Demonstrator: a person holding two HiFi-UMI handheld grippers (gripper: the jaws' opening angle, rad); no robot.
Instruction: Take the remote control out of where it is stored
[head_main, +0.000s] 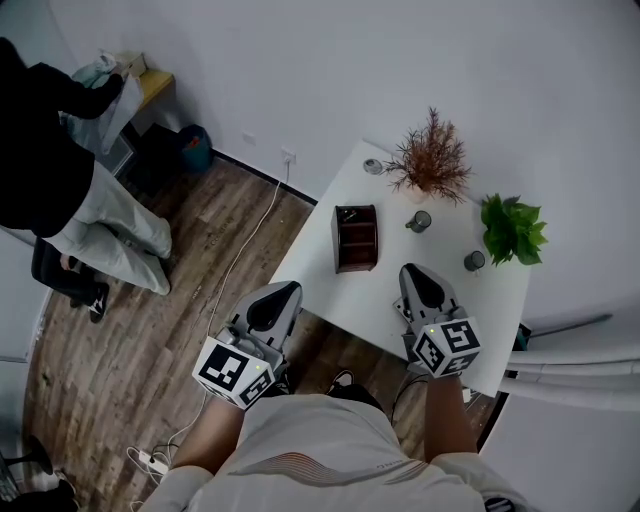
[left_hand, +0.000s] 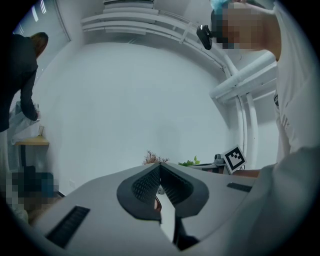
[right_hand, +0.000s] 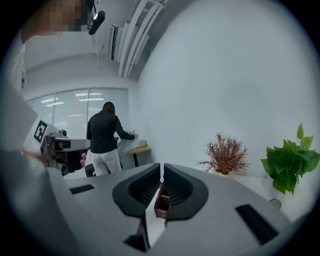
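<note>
A dark brown wooden organiser box (head_main: 356, 238) stands on the white table (head_main: 325, 290), near its left edge. Something dark sits in its far compartment; I cannot tell whether it is the remote control. My right gripper (head_main: 415, 275) hovers over the table just right of the box, jaws shut and empty. In the right gripper view the gripper (right_hand: 162, 169) points level and a sliver of the box (right_hand: 161, 202) shows behind the closed jaws. My left gripper (head_main: 284, 296) hangs off the table's near-left edge, also shut and empty; its own view shows the gripper (left_hand: 160, 168) with tips touching.
On the table stand a dried reddish plant (head_main: 432, 160), a green plant (head_main: 512, 228), two small dark cups (head_main: 419, 221) (head_main: 474, 261) and a small round dish (head_main: 373, 166). A person (head_main: 60, 190) stands by a small desk at the left. A cable and power strip (head_main: 150, 462) lie on the wooden floor.
</note>
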